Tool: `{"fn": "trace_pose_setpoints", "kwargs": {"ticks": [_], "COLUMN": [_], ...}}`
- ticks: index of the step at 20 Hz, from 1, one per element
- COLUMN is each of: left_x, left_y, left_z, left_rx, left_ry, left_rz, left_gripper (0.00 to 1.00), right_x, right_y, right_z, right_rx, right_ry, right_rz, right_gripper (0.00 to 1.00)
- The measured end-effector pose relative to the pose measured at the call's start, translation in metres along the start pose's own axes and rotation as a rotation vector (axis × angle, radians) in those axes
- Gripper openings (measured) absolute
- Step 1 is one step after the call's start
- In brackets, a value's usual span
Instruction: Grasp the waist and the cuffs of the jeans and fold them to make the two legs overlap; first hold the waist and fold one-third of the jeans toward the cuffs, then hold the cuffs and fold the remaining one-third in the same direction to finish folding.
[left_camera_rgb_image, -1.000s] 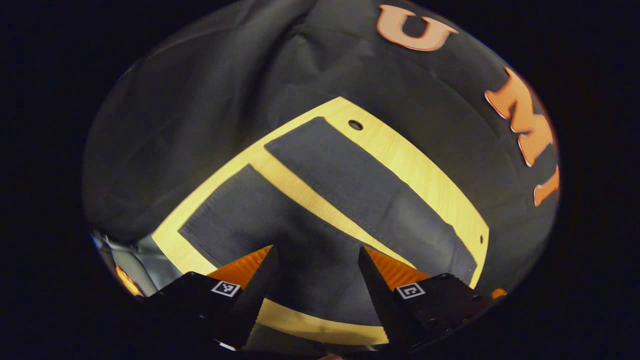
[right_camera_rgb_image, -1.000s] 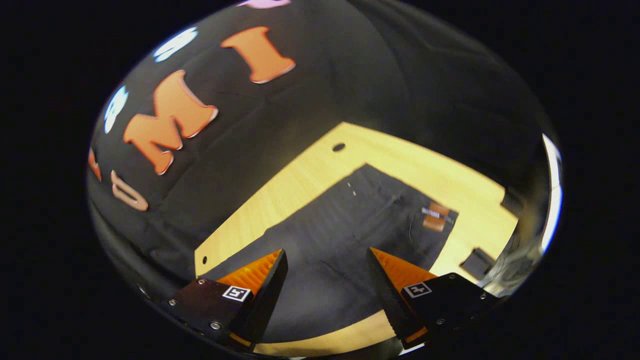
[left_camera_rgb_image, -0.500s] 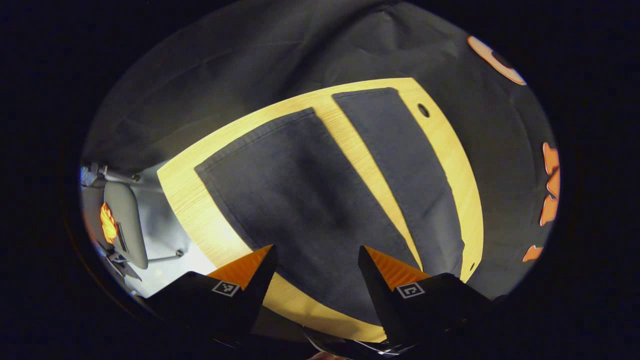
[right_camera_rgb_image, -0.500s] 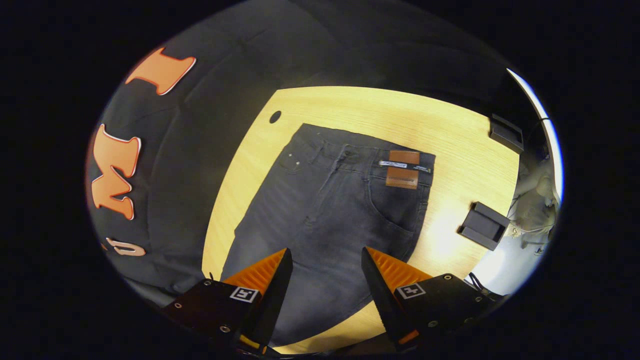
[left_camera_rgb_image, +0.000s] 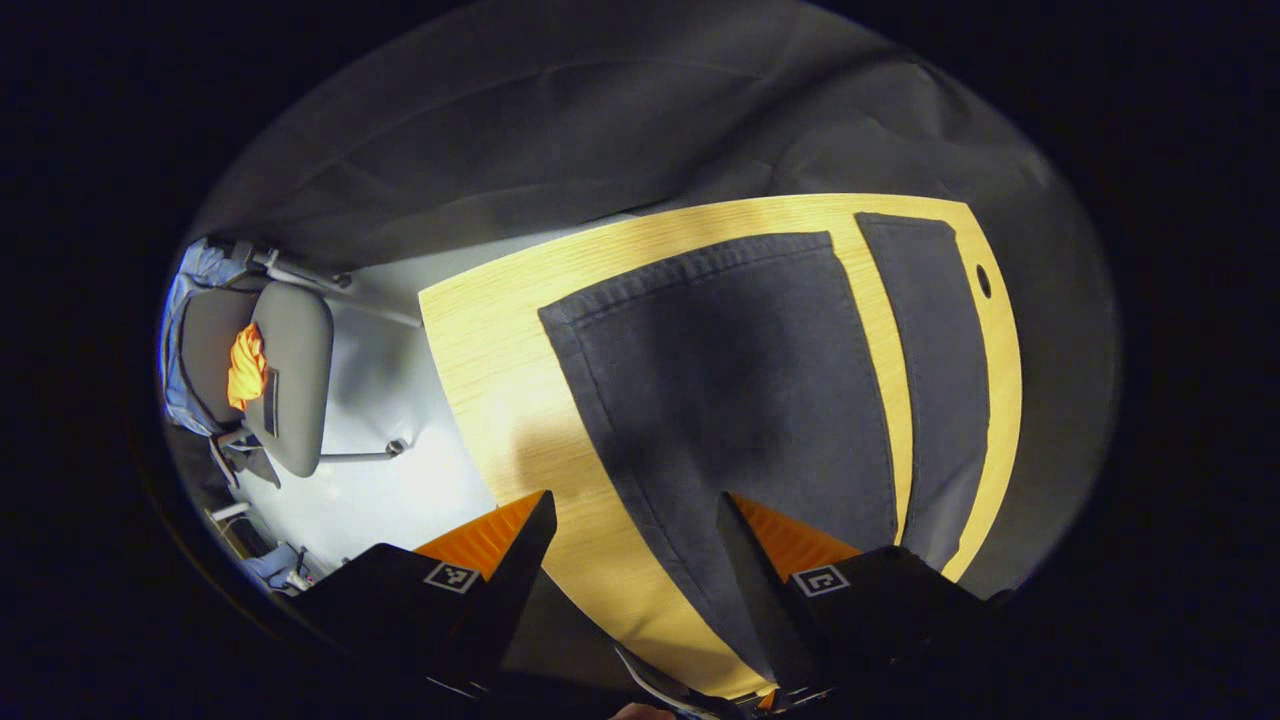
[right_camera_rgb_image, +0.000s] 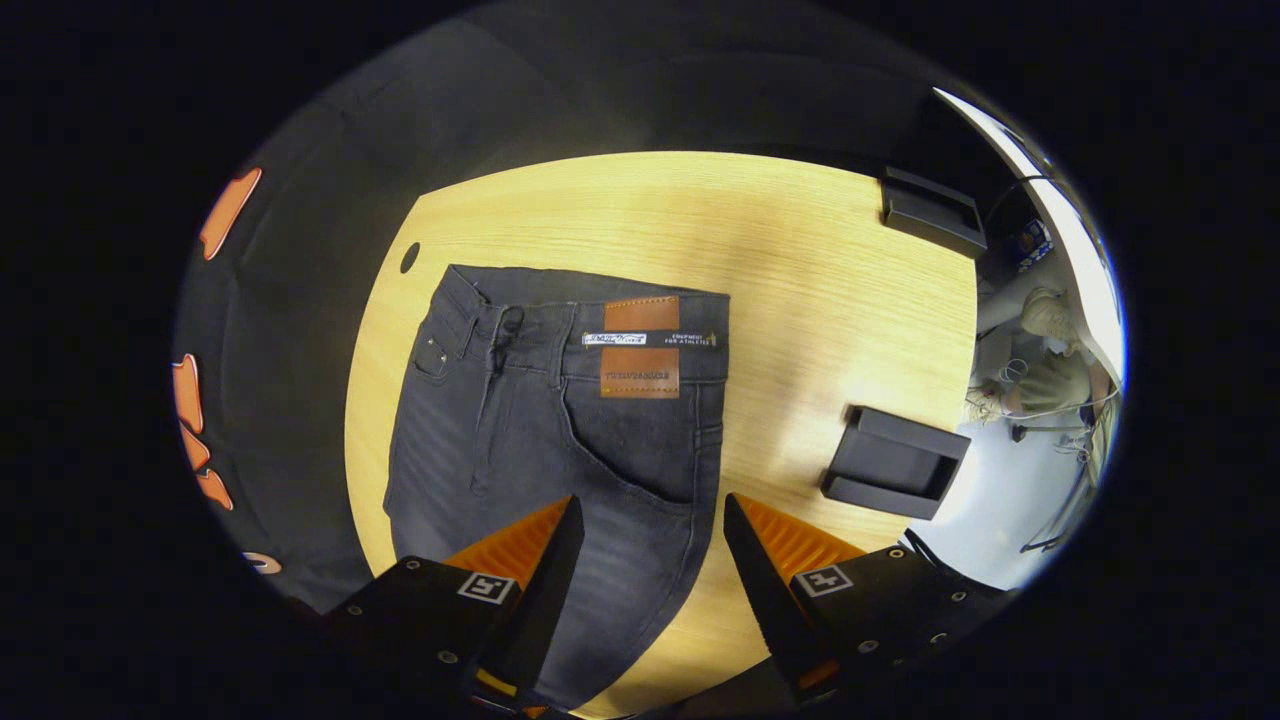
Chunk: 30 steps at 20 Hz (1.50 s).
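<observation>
Left gripper (left_camera_rgb_image: 630, 520) hangs above the bench (left_camera_rgb_image: 500, 360), jaws apart and holding nothing, over the near edge of one leg of the jeans (left_camera_rgb_image: 740, 400). Both legs lie flat, a strip of wood between them, cuffs at the far end; the second leg (left_camera_rgb_image: 940, 380) is to the right, near a hole (left_camera_rgb_image: 983, 281) in the wood. A chair (left_camera_rgb_image: 290, 390) stands on the floor to the left.

Right gripper (right_camera_rgb_image: 645, 520) also hangs with jaws apart and empty, above the hip of the jeans (right_camera_rgb_image: 540, 430). The waist (right_camera_rgb_image: 590, 320) lies farther off, flat, bearing a brown patch (right_camera_rgb_image: 640, 345). Right of the jeans sits a black tray (right_camera_rgb_image: 890, 460); another (right_camera_rgb_image: 930, 210) lies at the far edge.
</observation>
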<state>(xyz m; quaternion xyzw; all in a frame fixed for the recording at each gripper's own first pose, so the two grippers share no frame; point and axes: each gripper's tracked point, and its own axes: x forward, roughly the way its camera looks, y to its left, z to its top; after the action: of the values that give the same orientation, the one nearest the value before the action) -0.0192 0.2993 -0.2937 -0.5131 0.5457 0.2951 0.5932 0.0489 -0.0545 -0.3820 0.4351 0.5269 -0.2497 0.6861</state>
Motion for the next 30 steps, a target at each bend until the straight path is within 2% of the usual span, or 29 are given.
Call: {"fn": "trace_pose_setpoints", "kwargs": {"ticks": [2,5,7,9,12,16,21,23,24,25,26,28,30], "left_x": [0.007,0.013,0.016,0.021,0.028,0.030,0.035,0.034,0.033,0.034,0.033,0.030,0.032], "left_y": [0.012,0.026,0.033,0.038,0.033,0.034,0.026,0.027,0.025,0.023,0.017,0.001,-0.003], "left_z": [0.004,0.013,0.018,0.023,0.032,0.040,0.051,0.052,0.051,0.052,0.053,0.057,0.056], "left_rx": [-0.029,-0.075,-0.089,-0.100,-0.115,-0.137,-0.139,-0.136,-0.132,-0.126,-0.121,-0.083,0.020], "left_ry": [0.010,0.012,0.019,0.020,0.019,0.019,-0.056,-0.064,-0.064,-0.067,-0.075,-0.085,-0.111], "left_rz": [0.008,0.016,0.020,0.033,0.040,0.103,0.142,0.141,0.139,0.138,0.134,0.124,0.120], "left_gripper": [1.00,0.97,1.00,0.97,0.98,0.96,0.95,0.95,0.90,0.90,0.80,0.36,0.11], "right_x": [0.006,0.013,0.015,0.017,0.020,0.027,0.031,0.032,0.028,0.033,0.032,0.029,0.032], "right_y": [-0.001,-0.001,-0.003,-0.005,-0.006,-0.007,-0.011,-0.015,-0.015,-0.020,-0.024,-0.029,-0.024], "right_z": [0.004,0.010,0.012,0.013,0.016,0.024,0.021,0.021,0.022,0.023,0.024,0.027,0.026], "right_rx": [-0.010,-0.013,-0.020,-0.033,-0.035,-0.067,-0.115,-0.119,-0.106,-0.087,-0.054,0.019,0.029], "right_ry": [-0.003,-0.008,-0.007,0.000,0.002,-0.013,-0.012,-0.032,-0.034,-0.023,-0.018,0.000,0.022], "right_rz": [-0.010,-0.029,-0.048,-0.065,-0.079,-0.111,-0.182,-0.213,-0.222,-0.243,-0.247,-0.242,-0.143], "right_gripper": [0.87,0.87,0.87,0.86,0.86,0.87,0.86,0.82,0.78,0.77,0.63,0.35,0.17]}}
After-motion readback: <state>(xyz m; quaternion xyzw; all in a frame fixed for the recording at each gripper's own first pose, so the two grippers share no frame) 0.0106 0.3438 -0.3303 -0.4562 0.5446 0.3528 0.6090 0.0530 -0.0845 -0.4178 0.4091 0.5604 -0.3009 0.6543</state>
